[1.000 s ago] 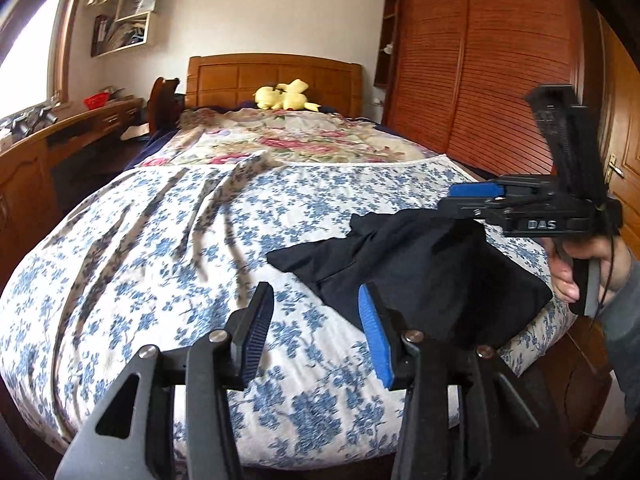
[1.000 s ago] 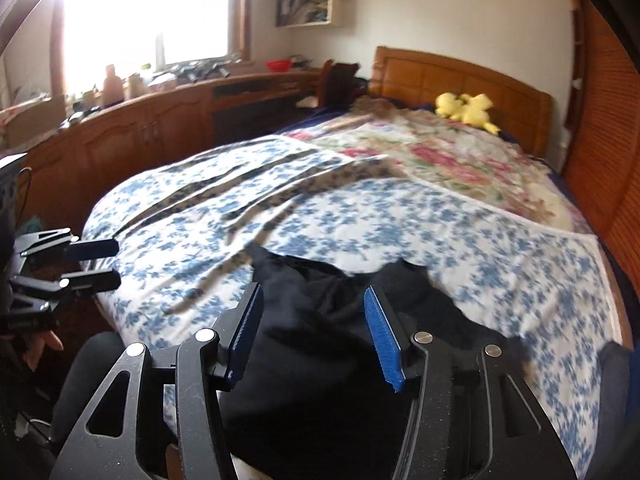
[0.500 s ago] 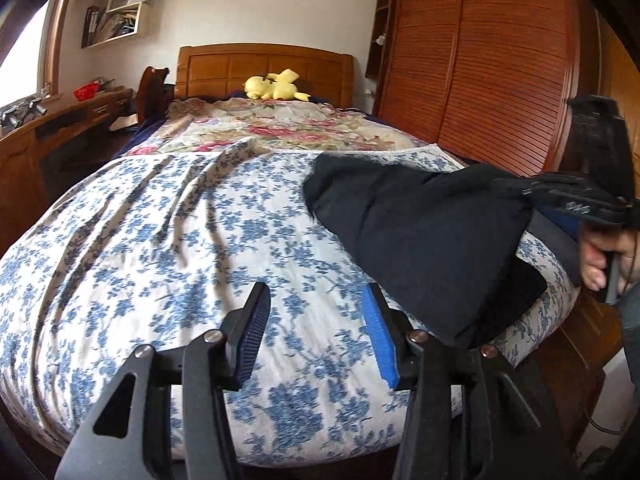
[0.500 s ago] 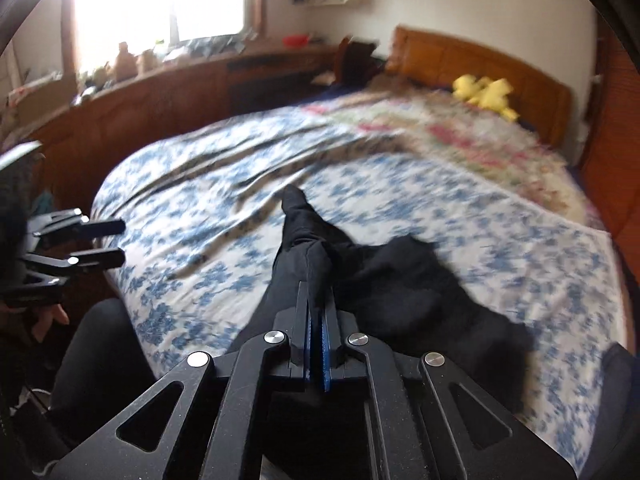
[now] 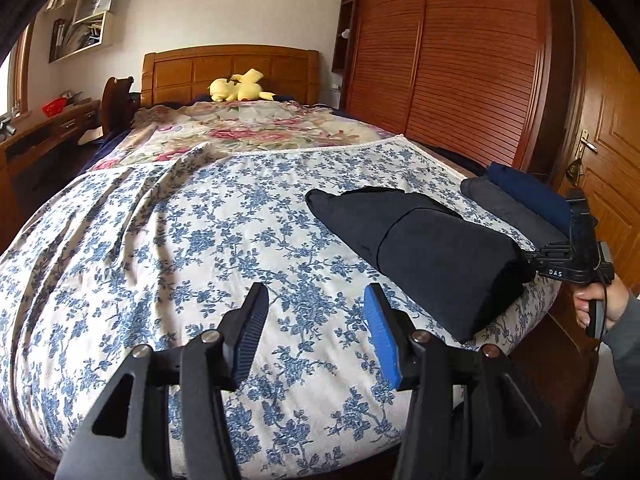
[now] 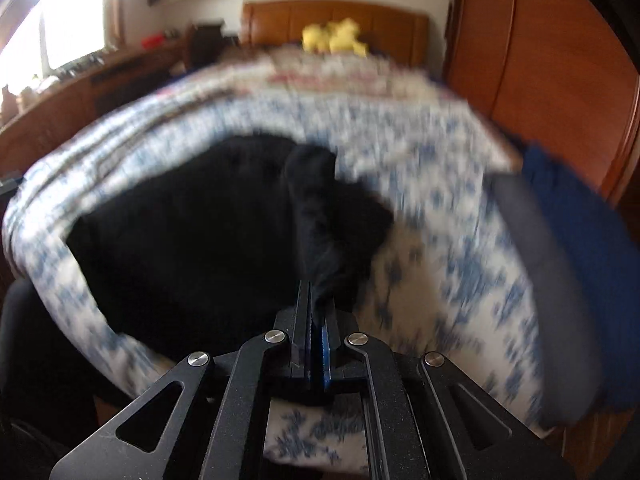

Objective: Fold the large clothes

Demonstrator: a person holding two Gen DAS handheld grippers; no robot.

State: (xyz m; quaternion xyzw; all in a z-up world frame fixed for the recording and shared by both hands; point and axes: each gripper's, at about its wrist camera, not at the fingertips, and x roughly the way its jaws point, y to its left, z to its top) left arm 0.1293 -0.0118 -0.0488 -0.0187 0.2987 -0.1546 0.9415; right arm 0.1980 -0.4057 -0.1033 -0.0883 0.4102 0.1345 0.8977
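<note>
**Black garment pinched at the bed's corner**

The right tongs [image 6: 314,316] are clamped on a fold of the black garment [image 5: 432,252], which lies on the blue-flowered bed cover [image 5: 200,240] at about 3 o'clock in the left wrist view. The left tongs [image 5: 316,320] are held partly apart with nothing between them, above the cover. Folded dark clothes [image 5: 520,200] are stacked just beyond, at 2 o'clock.
</note>
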